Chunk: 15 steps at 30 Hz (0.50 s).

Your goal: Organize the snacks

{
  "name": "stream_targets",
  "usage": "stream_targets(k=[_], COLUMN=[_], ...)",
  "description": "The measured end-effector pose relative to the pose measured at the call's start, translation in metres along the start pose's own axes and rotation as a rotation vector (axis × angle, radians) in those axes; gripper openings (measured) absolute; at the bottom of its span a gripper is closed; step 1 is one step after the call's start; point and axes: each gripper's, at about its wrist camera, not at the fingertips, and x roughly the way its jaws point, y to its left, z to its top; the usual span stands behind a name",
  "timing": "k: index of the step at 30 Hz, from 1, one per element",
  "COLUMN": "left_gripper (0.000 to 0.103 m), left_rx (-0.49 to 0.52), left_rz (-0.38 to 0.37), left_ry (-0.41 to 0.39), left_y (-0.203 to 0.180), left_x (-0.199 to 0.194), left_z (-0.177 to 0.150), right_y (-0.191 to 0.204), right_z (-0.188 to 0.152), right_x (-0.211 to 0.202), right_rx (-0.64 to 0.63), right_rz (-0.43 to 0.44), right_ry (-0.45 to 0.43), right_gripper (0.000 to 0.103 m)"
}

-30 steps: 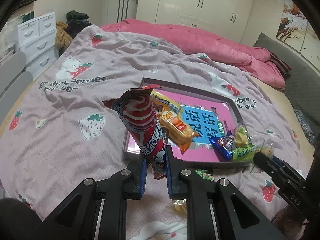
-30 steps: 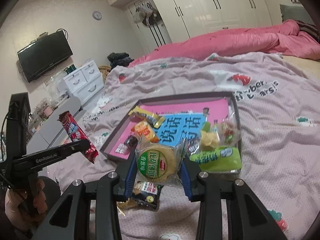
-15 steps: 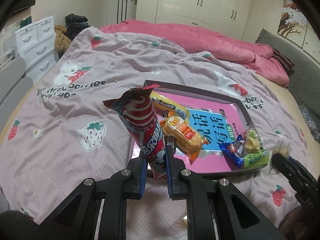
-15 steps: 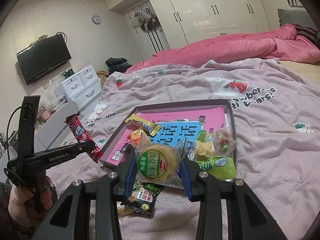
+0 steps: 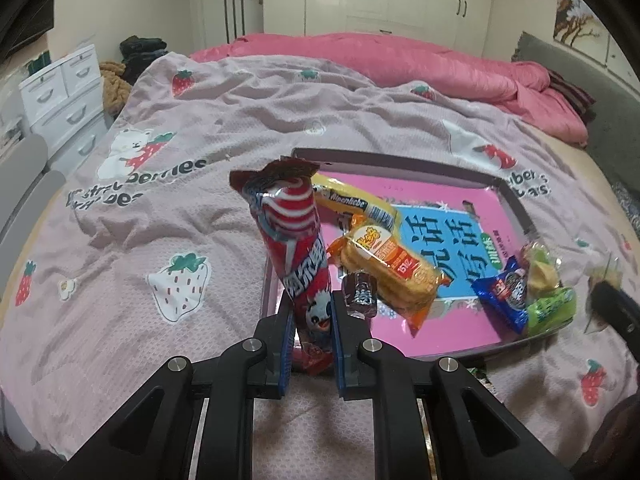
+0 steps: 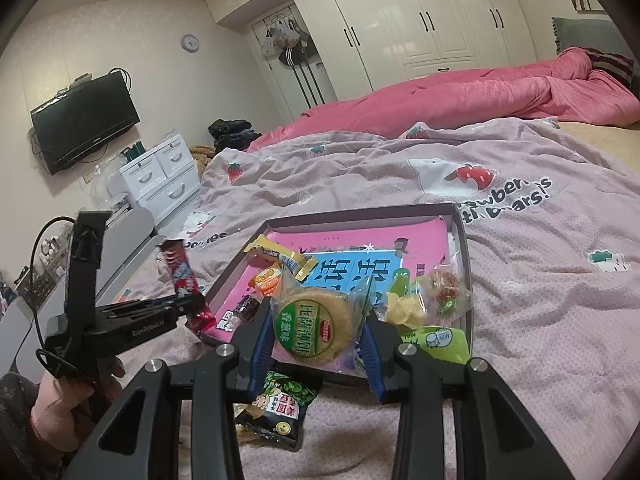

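Your left hand-held gripper is clamped on a red, white and blue snack stick, upright at the near-left corner of the grey tray. Your right hand-held gripper pinches a clear packet holding a round cracker with a green label, over the tray's near edge; below it a black-and-green packet lies on the bed. In the tray, a yellow bar reads "Niederliebe", as far as you can make out. Farther off, the cover reads "strawberries bears".
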Motion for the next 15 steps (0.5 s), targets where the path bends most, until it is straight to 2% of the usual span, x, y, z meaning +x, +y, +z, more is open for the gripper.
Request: stream_targets(k=[8,15], left_gripper=[0.016,0.016], left_rx=[0.034,0.023], left_rz=[-0.012,-0.033], left_ry=[0.036,0.05], left_y=[-0.007,-0.006], left_x=[0.016,0.024], left_z=[-0.002,-0.001], right_y=[-0.003,-0.002], right_z=[0.002,0.004], right_x=[0.007,0.017], right_rx=[0.005,-0.001], right_rz=[-0.002,0.0], right_ry=[0.004,0.016], right_gripper=[0.04,0.04])
